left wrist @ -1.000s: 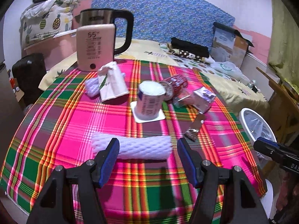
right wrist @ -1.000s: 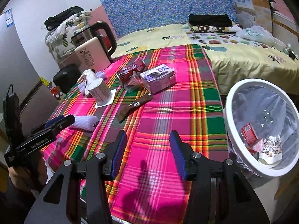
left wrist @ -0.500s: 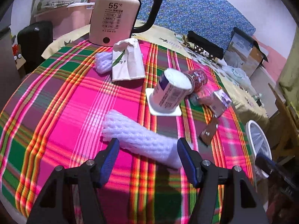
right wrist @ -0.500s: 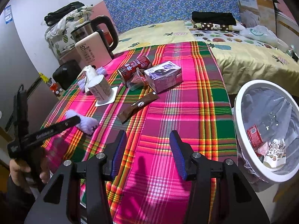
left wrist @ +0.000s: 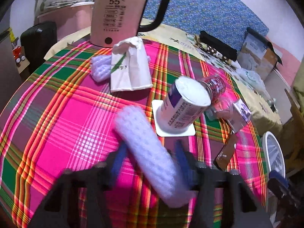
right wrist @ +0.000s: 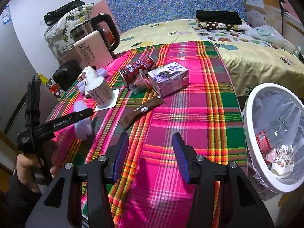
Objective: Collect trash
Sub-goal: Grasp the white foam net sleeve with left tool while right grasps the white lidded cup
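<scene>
A white foam net sleeve (left wrist: 148, 150) lies slantwise between the blue pads of my left gripper (left wrist: 150, 161), which close on it just above the plaid cloth; the view is blurred. It also shows in the right wrist view (right wrist: 82, 122). My right gripper (right wrist: 150, 152) is open and empty over the cloth. A white bin (right wrist: 250, 133) with a clear liner and some trash stands at the right. More trash lies on the cloth: a brown sachet (right wrist: 141, 112), a purple carton (right wrist: 169, 79), a red can (right wrist: 137, 67), a clear cup (right wrist: 138, 84), a yoghurt cup (left wrist: 184, 106).
A pink kettle (left wrist: 117, 17) stands at the back of the plaid-covered table (right wrist: 199, 114). A white paper bag (left wrist: 131, 70) and another foam sleeve (left wrist: 100, 68) lie before it. A bed (right wrist: 256, 57) with clothes and boxes is behind. A black case (left wrist: 38, 41) sits at the left.
My left gripper has moved forward over the foam sleeve and its jaws have narrowed onto it; the sleeve now lies slantwise between them. The right gripper stays open, shifted slightly.
</scene>
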